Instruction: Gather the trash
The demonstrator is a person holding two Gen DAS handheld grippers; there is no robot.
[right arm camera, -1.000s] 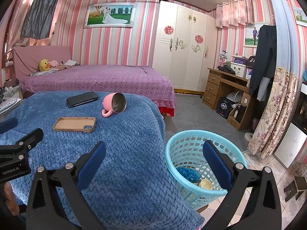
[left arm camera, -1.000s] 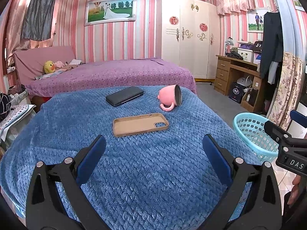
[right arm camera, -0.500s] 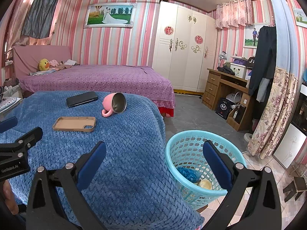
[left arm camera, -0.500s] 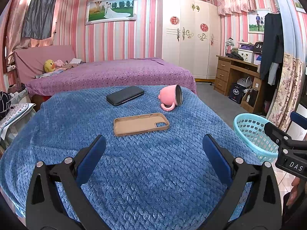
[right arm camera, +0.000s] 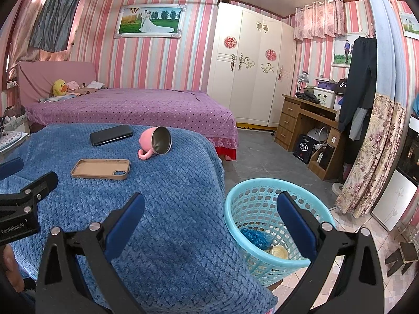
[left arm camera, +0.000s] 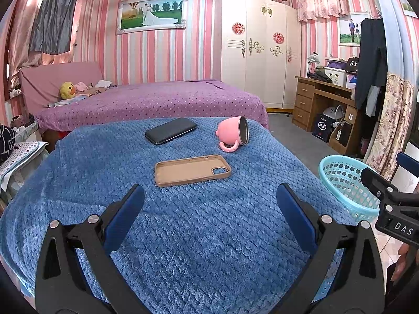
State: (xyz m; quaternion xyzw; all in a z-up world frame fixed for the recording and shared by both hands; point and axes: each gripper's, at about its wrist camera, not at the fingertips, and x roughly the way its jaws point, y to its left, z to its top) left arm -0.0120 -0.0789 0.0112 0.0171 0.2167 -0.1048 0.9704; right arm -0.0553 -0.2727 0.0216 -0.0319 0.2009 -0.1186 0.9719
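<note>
A light blue plastic basket (right arm camera: 251, 198) stands on the floor at the right edge of the blue-blanketed table (right arm camera: 162, 209); it also shows in the left wrist view (left arm camera: 340, 180). Inside lie a crumpled blue wrapper (right arm camera: 254, 236) and a small cream cup (right arm camera: 279, 251). My right gripper (right arm camera: 209, 222) is open and empty, over the table edge and basket rim. My left gripper (left arm camera: 209, 217) is open and empty above the blanket (left arm camera: 199, 235), short of the tan phone case (left arm camera: 192, 170).
On the blanket lie a tan phone case (right arm camera: 100, 168), a black phone (right arm camera: 111, 134) and a tipped pink mug (right arm camera: 154, 142). A purple bed (right arm camera: 131, 104) is behind, a wooden desk (right arm camera: 309, 120) and a floral curtain (right arm camera: 371, 151) at right.
Both grippers stay open and nearly still; the left view has drifted very slightly, and nothing on the blanket has moved.
</note>
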